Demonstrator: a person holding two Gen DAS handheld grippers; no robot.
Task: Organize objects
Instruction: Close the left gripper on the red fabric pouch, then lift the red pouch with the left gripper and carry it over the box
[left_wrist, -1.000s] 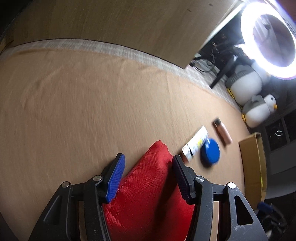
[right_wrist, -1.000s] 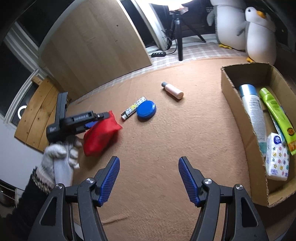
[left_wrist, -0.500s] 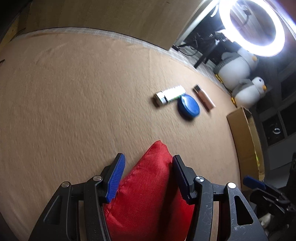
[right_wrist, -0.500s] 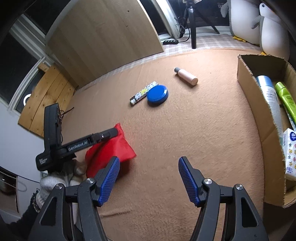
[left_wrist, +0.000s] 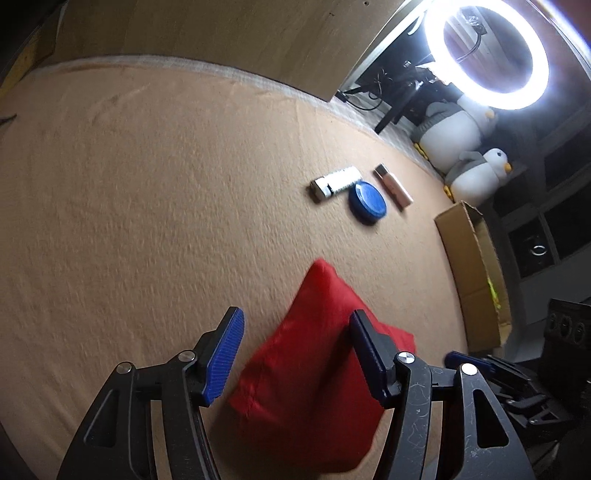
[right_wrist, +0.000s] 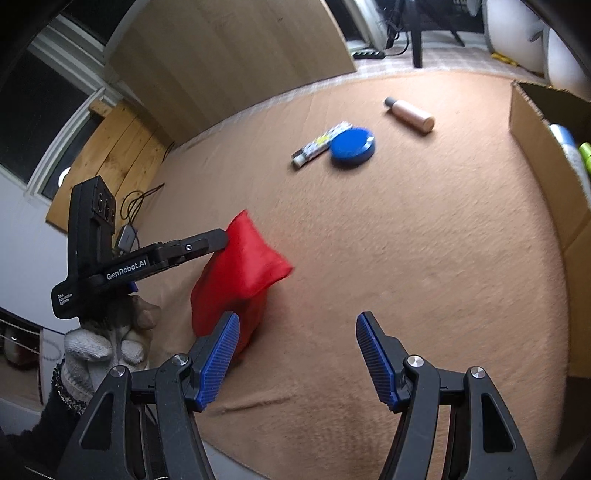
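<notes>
Left gripper (left_wrist: 295, 354) has just been opening: a half second ago both pads pinched the red pouch (left_wrist: 314, 373); now the left pad stands clear of the cloth with carpet showing between, and only the right pad is at or against the fabric. The pouch sits between the parted jaws, slumped and motion-blurred; from the right wrist view it looks to be down on the tan carpet (right_wrist: 424, 258) toward its near-left part, though contact is hard to confirm. Right gripper (right_wrist: 297, 354) is spread apart and empty, its left pad just in front of the pouch's lower end. Reads as a release or hand-over, so the pouch probably still has to travel to the cardboard box (right_wrist: 535, 147) at the carpet's right edge. Patterned tube (right_wrist: 321, 142), blue tin (right_wrist: 351, 147) and tan bottle (right_wrist: 410, 116) lie grouped toward the far edge, unsorted.
</notes>
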